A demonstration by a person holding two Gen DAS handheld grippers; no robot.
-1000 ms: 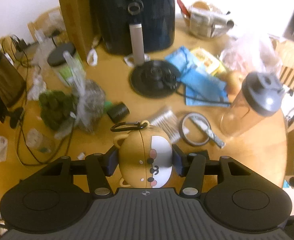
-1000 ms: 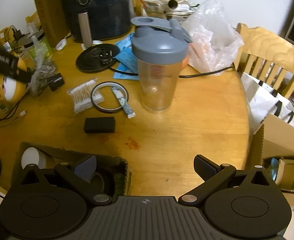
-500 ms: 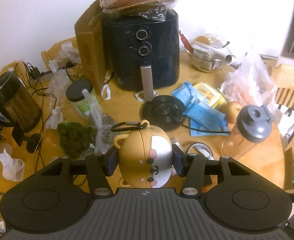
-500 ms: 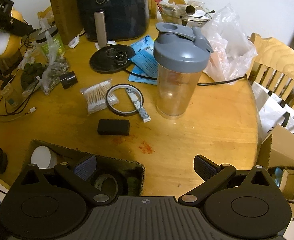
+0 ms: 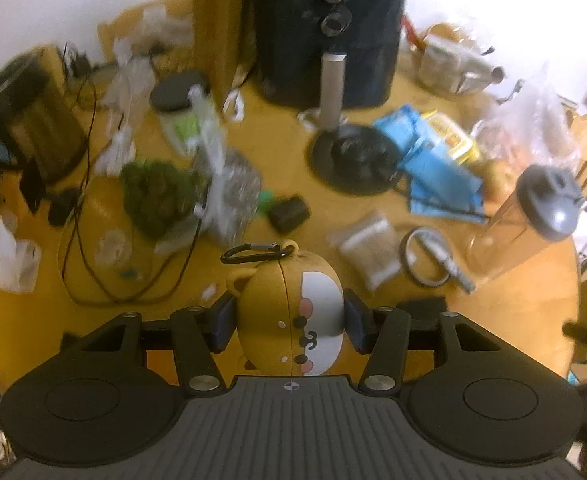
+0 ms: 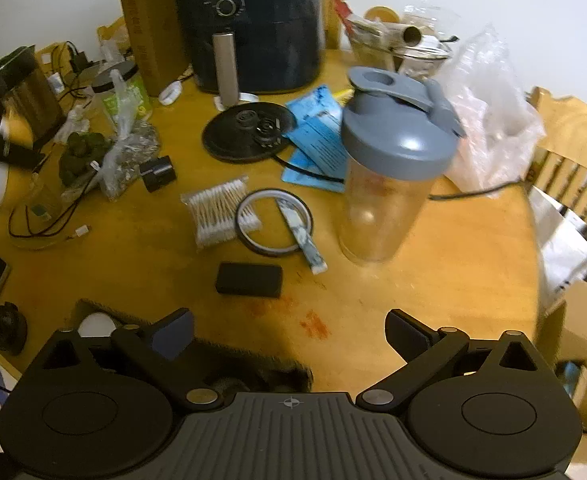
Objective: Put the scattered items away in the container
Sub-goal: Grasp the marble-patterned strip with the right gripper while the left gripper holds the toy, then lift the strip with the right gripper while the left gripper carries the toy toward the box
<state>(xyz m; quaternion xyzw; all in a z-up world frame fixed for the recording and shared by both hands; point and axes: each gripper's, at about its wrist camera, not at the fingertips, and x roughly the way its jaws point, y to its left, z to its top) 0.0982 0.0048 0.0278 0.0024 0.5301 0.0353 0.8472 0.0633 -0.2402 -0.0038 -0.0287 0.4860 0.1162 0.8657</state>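
The left claw (image 5: 289, 322) pinches a bear-faced case (image 5: 291, 316) above the bench (image 6: 433, 292). The cardboard box (image 6: 93, 306) lies directly under the empty, closing right claw (image 6: 289, 330), near the black block (image 6: 249, 280).

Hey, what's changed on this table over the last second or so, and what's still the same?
The left claw is still clamped on the bear-shaped case, carrying it above the table. The right claw is empty, its jaws now closing slightly; in its view the shaker bottle and black box sit further up. Nothing on the table moved.
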